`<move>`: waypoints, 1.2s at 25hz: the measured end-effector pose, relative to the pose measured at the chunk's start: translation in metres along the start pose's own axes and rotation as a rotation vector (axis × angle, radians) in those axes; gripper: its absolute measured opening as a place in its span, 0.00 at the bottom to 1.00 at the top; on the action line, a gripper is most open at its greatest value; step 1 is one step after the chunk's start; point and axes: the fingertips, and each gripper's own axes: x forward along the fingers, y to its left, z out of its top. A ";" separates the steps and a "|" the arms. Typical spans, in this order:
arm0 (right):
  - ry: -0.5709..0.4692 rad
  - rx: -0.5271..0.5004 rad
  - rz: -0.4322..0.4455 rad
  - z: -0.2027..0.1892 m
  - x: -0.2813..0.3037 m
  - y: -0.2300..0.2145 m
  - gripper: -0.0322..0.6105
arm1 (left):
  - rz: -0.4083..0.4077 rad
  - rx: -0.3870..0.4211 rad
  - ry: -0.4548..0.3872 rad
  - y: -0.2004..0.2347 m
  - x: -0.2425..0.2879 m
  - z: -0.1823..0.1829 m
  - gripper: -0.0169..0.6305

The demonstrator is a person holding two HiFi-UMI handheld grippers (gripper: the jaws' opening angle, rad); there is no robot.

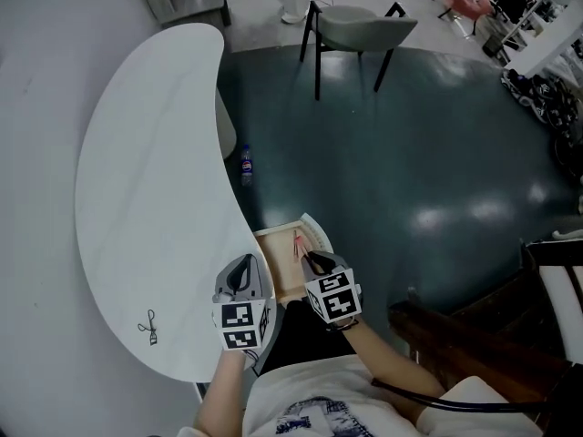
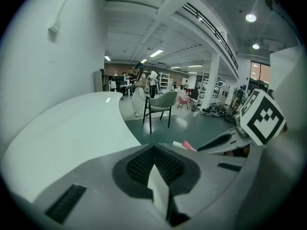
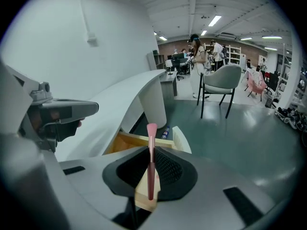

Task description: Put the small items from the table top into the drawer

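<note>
From the head view, the white tabletop (image 1: 155,198) curves round on the left. The drawer (image 1: 317,235) is pulled out just in front of the person. The right tongs (image 1: 311,259) hang right over the open drawer, and the left tongs (image 1: 243,262) are beside them, over the tabletop edge. A small dark thing (image 1: 148,328) lies on the tabletop, well off to the left, nearer the left tongs.

In the left gripper view, the left tongs are pressed together with nothing in them.

In the right gripper view, the right tongs pinch a pink brush (image 3: 151,162). The brush is long and thin and points straight ahead, soft end first. The drawer is just past and below that end, so I think the brush only needs to go down into it.
</note>
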 end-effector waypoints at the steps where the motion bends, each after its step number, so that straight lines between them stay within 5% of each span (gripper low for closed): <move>1: 0.009 0.006 0.001 -0.005 0.006 -0.001 0.14 | 0.002 0.005 0.006 0.002 0.003 -0.004 0.06; 13: 0.097 0.062 0.023 -0.036 0.090 0.002 0.14 | -0.017 -0.029 0.028 0.020 0.030 -0.022 0.06; 30: 0.176 0.085 0.000 -0.059 0.153 0.003 0.14 | -0.025 0.032 0.038 0.023 0.049 -0.025 0.06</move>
